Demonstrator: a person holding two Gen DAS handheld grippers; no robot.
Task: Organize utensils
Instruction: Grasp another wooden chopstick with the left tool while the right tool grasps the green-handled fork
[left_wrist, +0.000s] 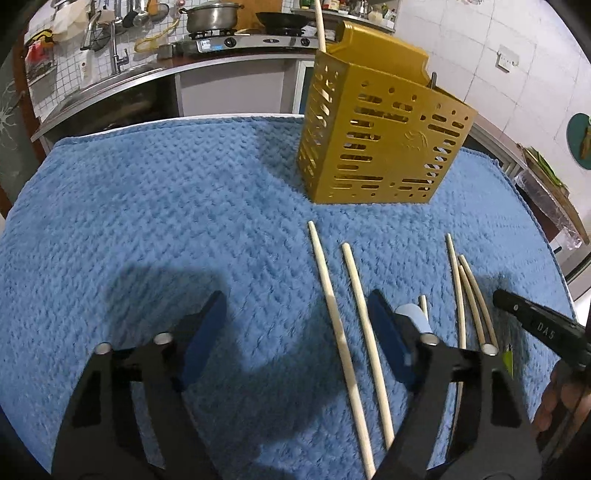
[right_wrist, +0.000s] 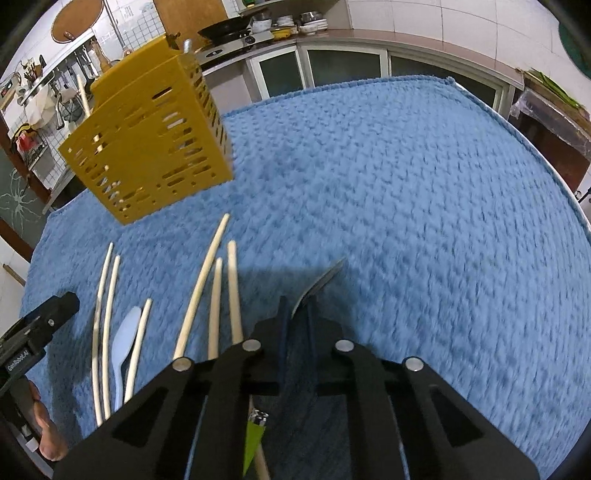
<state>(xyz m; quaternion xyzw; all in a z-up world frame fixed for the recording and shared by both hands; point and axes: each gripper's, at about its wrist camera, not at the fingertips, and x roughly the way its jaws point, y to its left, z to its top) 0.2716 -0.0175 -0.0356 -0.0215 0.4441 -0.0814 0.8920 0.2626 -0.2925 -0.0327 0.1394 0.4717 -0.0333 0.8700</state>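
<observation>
Gripping a thin grey metal utensil (right_wrist: 321, 282) between closed fingers, right gripper (right_wrist: 295, 314) above the blue towel (right_wrist: 406, 203); left gripper (left_wrist: 295, 325) open, pale wooden chopsticks (left_wrist: 332, 302) between fingers, perforated yellow plastic holder (left_wrist: 380, 140) near towel's far edge.

the right gripper (right_wrist: 297, 314) hides all but the tip of the metal utensil (right_wrist: 325, 277) it clamps; fork or spoon cannot be told. motion blur smears the blue towel (right_wrist: 461, 258) on the right. the pale blue spoon (left_wrist: 413, 315) sits mostly behind a finger of the left gripper (left_wrist: 295, 328). the chopsticks (left_wrist: 345, 347) run off the bottom edge. the yellow holder (right_wrist: 147, 147) conceals the lower part of the chopstick standing in it (left_wrist: 320, 26).
</observation>
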